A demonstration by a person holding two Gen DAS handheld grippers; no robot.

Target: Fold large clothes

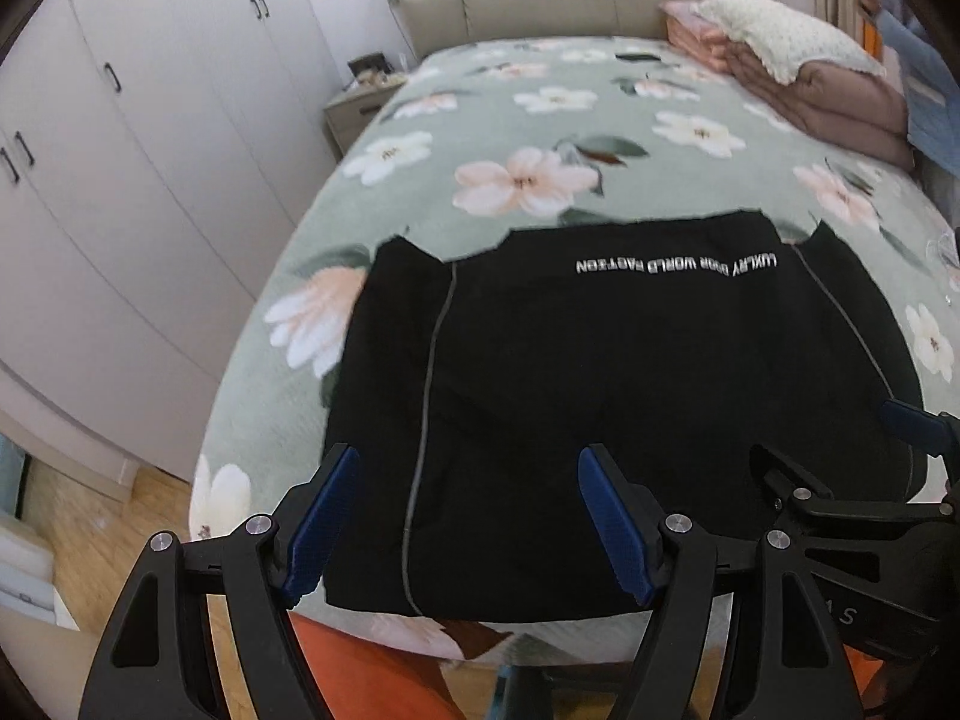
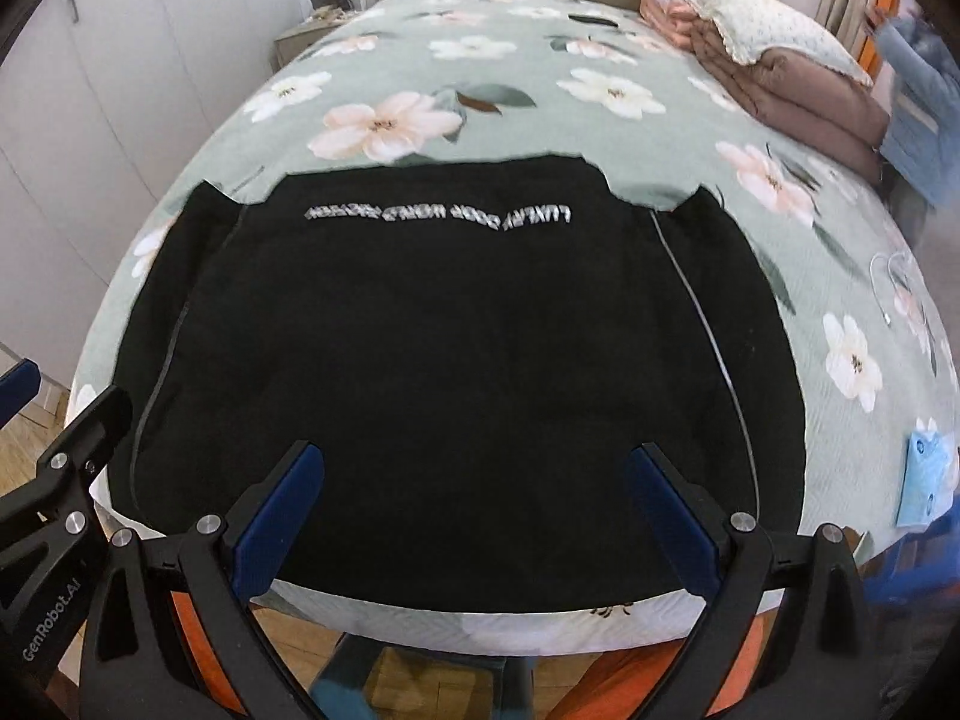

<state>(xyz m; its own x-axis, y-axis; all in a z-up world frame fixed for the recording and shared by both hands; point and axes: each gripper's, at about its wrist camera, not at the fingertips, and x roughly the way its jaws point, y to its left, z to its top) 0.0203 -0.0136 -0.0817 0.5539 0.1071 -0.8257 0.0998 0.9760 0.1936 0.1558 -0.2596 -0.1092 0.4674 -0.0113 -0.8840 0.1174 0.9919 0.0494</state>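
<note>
Two blue-padded fingers of the left gripper [image 1: 468,516] stand spread apart, empty, over the black garment [image 1: 600,408] lying flat on the floral bedspread [image 1: 510,120]. Right wrist view: the right gripper [image 2: 474,516] (likewise gaping, holding nothing) hovers above the garment's near hem.

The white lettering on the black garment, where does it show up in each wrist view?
Left wrist: the white lettering sits right of centre, near the far edge of the black garment.
Right wrist: the lettering sits slightly left of centre, upper middle.
Shared landmark: folded brown quilt stack, upper right in both.
</note>
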